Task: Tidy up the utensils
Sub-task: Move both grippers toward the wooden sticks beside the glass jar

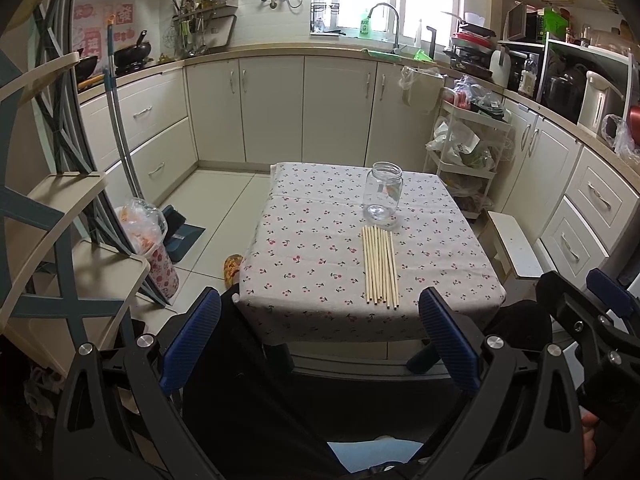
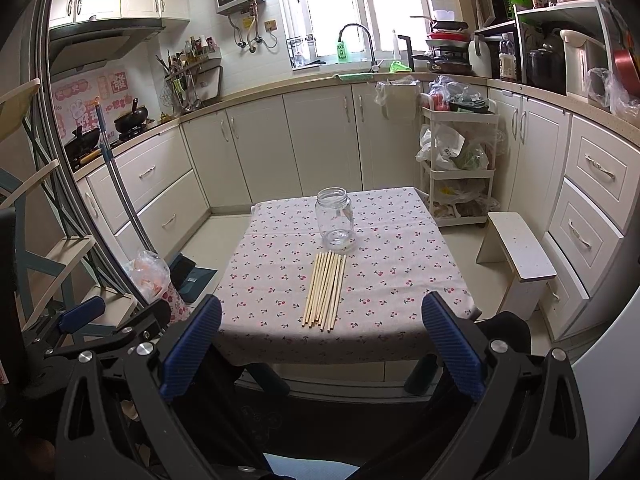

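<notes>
Left wrist: chopsticks (image 1: 380,266) reach table's (image 1: 304,240) near edge, jar (image 1: 383,194) behind.

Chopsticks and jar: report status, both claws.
Left claw open, empty. Right claw open, empty. Chopsticks flat on table, jar upright just beyond. Nothing in the way.
</notes>
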Available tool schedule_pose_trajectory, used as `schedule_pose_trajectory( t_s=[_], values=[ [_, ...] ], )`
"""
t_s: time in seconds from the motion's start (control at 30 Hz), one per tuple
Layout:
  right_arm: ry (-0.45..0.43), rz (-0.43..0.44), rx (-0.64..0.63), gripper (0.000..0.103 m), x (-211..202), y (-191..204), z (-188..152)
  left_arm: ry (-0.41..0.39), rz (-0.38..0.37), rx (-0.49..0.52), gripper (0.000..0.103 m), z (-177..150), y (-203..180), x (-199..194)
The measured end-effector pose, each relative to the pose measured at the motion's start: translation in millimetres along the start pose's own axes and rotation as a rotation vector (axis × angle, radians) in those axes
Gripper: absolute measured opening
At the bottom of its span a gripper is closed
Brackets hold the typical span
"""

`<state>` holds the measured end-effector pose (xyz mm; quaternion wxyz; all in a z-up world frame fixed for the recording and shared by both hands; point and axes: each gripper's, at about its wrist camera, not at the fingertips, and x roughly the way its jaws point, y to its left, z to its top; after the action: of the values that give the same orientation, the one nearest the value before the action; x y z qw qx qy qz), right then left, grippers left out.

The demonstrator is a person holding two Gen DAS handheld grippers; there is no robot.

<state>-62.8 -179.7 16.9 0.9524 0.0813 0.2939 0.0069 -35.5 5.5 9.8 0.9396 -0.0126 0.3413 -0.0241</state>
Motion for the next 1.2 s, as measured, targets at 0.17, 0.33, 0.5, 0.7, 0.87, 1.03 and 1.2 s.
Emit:
schedule_pose_trajectory(
  t_s=[0.17, 0.33, 0.5, 0.7, 0.87, 1.03, 1.2],
  values=[
    [-0.003, 0.000, 0.000, 0.096, -0.2, 0.6, -0.4, -0.005, 0.008, -0.007, 0.095, 0.4, 2.8, -0.2],
    [-0.006, 0.001, -0.001, 0.096, -1.6, 2.0, -1.7, -0.009, 0.010, -0.006, 0.095, -0.4, 2.8, -1.1],
    [-0.006, 0.001, -0.001, 0.096, -1.6, 1.9, -1.4, -0.013, 0.011, -0.008, 0.095, -0.7, 2.8, -2.2],
    [-0.005, 0.002, 0.000, 0.096, -1.6, 2.4, -2.3, -0.013, 0.011, -0.007, 0.095, -0.9, 2.7, -2.3],
    [-0.006, 0.001, 0.000, 0.096, -1.6, 2.0, -2.1, -0.012, 0.011, -0.007, 0.095, -1.1, 2.4, -2.2],
    [-0.006, 0.001, 0.000, 0.096, -1.5, 2.3, -2.5, -0.012, 0.011, -0.006, 0.095, -1.1, 2.5, -2.2],
    [-0.008, 0.002, 0.001, 0.096, -2.2, 3.0, -2.2, -0.013, 0.012, -0.007, 0.095, -1.2, 2.1, -2.4]
  ],
)
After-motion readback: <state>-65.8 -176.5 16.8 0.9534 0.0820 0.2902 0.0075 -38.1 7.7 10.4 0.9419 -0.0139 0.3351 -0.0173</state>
